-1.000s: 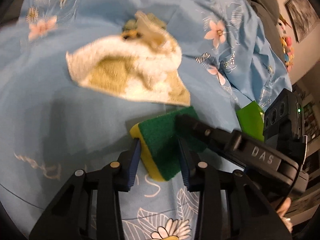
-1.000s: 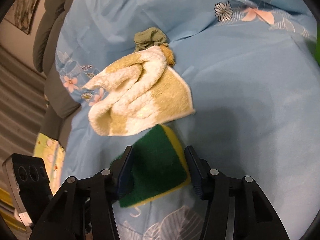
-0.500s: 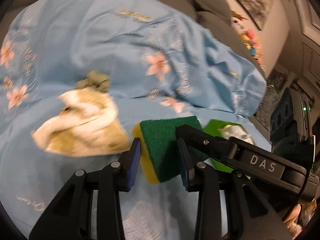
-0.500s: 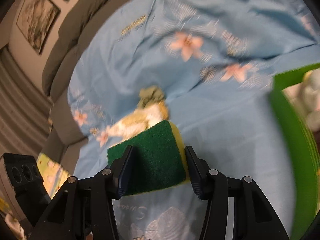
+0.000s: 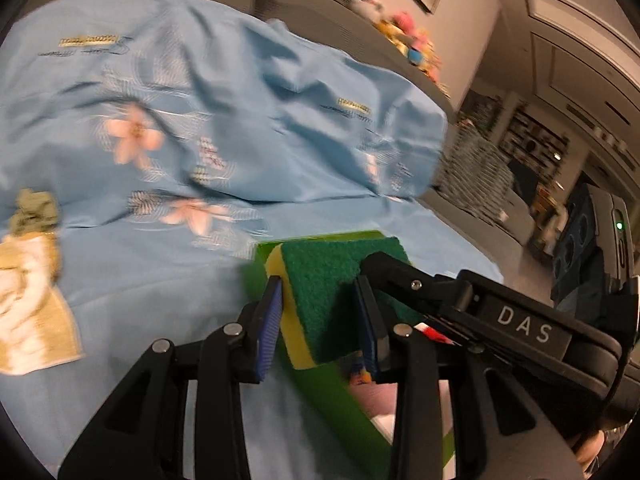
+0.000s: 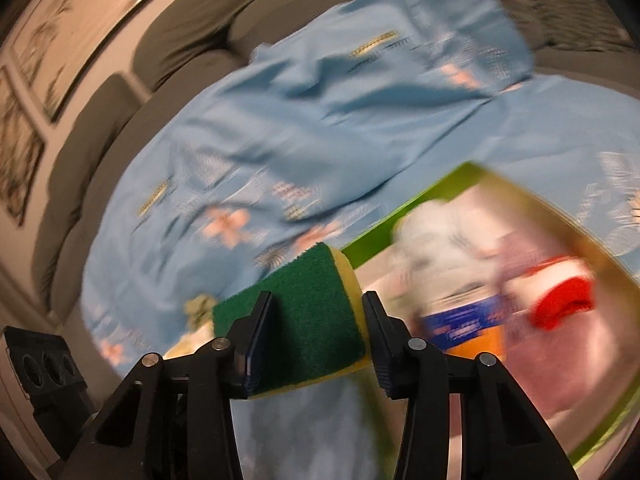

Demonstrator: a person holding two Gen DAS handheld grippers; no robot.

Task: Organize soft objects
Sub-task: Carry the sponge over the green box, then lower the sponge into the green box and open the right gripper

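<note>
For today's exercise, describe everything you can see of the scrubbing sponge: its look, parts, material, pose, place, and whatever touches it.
The sponge is a rectangular block in two layers: a rough dark green scouring pad bonded to soft yellow foam. It looks dry, intact and only slightly squeezed. It is lifted off the blue floral sheet, held from both sides at once: the left claw presses on one end and the right claw on the other. It hangs tilted at the rim of the green bin.

Black plastic grippers w/ silver screws, blue ribbed pads, white "DAS" label
</note>
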